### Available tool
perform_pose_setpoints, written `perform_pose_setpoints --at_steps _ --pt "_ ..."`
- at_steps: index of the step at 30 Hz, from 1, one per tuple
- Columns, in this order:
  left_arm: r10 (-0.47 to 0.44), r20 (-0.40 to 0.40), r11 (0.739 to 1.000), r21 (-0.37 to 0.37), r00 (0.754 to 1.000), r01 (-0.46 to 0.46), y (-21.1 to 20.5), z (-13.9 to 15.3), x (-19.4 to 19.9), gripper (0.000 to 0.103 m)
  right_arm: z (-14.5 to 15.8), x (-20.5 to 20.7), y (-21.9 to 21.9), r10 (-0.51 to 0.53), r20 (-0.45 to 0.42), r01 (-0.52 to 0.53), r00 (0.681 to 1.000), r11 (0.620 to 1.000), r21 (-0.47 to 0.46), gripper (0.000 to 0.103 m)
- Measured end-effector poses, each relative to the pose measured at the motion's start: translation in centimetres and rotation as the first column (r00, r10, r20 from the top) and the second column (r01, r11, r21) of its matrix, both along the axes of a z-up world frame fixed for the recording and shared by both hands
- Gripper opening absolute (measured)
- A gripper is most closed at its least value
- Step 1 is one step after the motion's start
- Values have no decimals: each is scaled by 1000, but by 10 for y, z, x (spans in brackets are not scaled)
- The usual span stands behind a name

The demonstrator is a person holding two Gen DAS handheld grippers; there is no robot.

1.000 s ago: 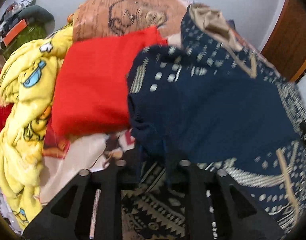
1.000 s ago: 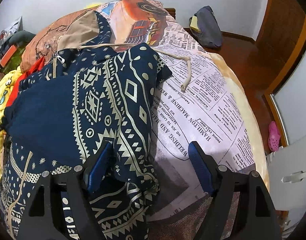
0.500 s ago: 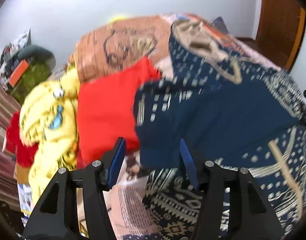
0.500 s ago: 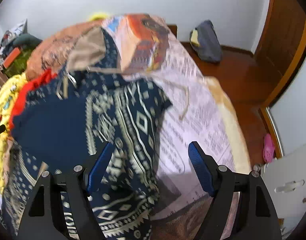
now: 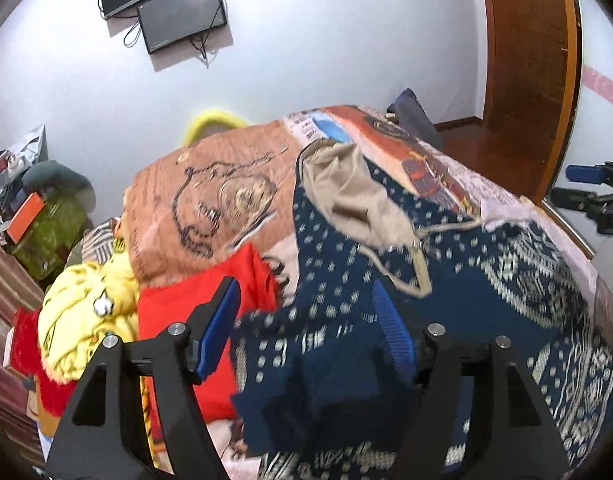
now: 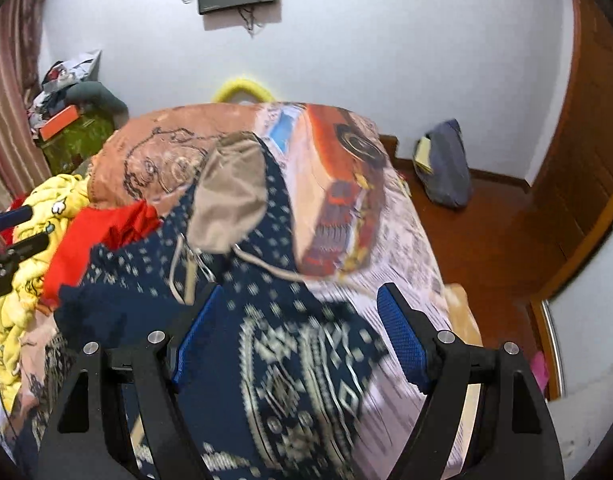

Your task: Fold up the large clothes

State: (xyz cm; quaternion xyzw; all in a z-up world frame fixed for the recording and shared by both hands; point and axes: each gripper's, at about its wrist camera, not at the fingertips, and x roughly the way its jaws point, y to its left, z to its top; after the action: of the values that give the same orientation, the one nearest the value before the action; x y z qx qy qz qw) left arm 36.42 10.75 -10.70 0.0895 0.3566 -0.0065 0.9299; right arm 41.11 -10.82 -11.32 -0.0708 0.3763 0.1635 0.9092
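A navy hoodie [image 5: 446, 300] with a cream pattern and a tan hood lining [image 5: 346, 196] lies on the bed, its sleeve folded across the body. It also shows in the right wrist view [image 6: 298, 344]. My left gripper [image 5: 306, 332] is open and empty, raised above the hoodie's left part. My right gripper [image 6: 298, 336] is open and empty above the hoodie's right part. Each gripper shows at the edge of the other's view.
A red garment [image 5: 194, 312] and a yellow printed garment [image 5: 82, 312] lie left of the hoodie. The bed has a printed cover [image 6: 386, 248]. A cluttered stand [image 5: 42, 224] is at far left, a dark bag [image 6: 446, 168] on the wooden floor, a door [image 5: 526, 60] at right.
Both grippers have lifted up and away from the hoodie. The left gripper went from shut on the hoodie's fabric to open, leaving the fold lying on the hoodie.
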Motion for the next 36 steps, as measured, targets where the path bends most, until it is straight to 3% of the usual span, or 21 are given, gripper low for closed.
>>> perform_pose_setpoints --at_steps 7,12,15,22,26,29,30,31,32,34,35,36 --pt "19 -52 994 -109 998 -24 3 -13 57 75 -15 47 38 64 -28 -64 998 998 7 76" --pt "23 -207 956 -282 978 -82 29 -49 117 76 -42 96 51 61 -128 -59 990 998 15 76" --pt "35 -289 928 -347 957 -138 42 -75 147 76 -67 132 55 24 -220 -21 975 1000 17 76" --pt "49 -406 894 -390 913 -221 50 -131 201 76 -116 179 63 10 -383 29 924 995 96 76" --pt "75 -424 875 -407 902 -264 52 -151 218 76 -134 193 70 -9 -404 46 915 996 82 76" --pt "91 -430 883 -382 898 -273 50 -167 228 76 -144 198 72 -10 -404 52 915 994 94 75" --pt "99 -429 888 -369 898 -274 49 -171 231 76 -144 198 70 -16 -408 66 913 992 109 65" --pt "102 -423 889 -367 901 -274 49 -175 231 74 -146 197 69 -11 -420 77 907 987 141 47" --pt "100 -412 881 -386 906 -273 50 -174 229 69 -146 196 68 2 -434 86 901 979 182 37" --pt "66 -408 859 -442 910 -261 49 -172 225 36 -142 190 68 -3 -434 97 901 976 195 17" --pt "77 -411 859 -436 908 -270 47 -169 223 30 -139 186 71 -4 -420 83 907 982 170 13" --pt "91 -408 873 -407 909 -270 45 -165 220 16 -134 180 74 2 -401 60 916 988 142 11"
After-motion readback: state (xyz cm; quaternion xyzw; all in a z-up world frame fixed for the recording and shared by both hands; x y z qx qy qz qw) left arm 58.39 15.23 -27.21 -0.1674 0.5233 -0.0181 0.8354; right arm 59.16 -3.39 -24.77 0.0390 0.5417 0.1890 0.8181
